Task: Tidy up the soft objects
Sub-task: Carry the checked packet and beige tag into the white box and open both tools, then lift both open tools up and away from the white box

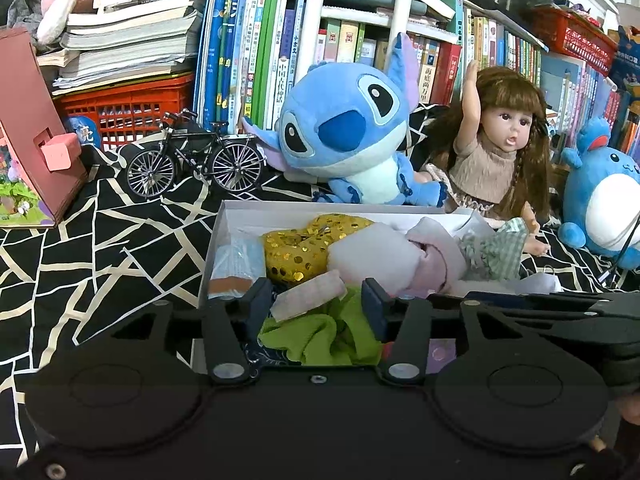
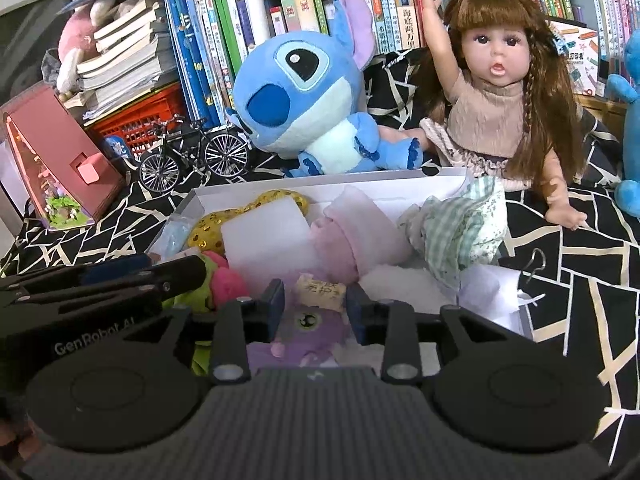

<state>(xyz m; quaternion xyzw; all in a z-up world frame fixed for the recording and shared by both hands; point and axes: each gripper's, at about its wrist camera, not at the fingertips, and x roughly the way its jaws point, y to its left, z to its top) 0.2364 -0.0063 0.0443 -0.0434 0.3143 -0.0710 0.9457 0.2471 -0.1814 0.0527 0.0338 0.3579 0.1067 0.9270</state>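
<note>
Patterned cloth (image 1: 100, 248), white box (image 1: 240, 208), green cloth (image 1: 320, 336) between spread left tool (image 1: 316, 300), right tool (image 2: 316, 304) spread.

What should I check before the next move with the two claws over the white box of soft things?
1. Left claw open: ok, its jaws stand apart over the green cloth.
2. Right claw open: ok, jaws apart, the purple plush below them.
3. Either claw holding something: cannot tell, the fingertips hide any contact.
4. Claws apart from each other: not ok, they stand very close, side by side over the box's near end.
5. Things inside the white box: not ok, the green checked cloth hangs over the right wall.
6. Doll and blue plush outside the box: ok.
</note>
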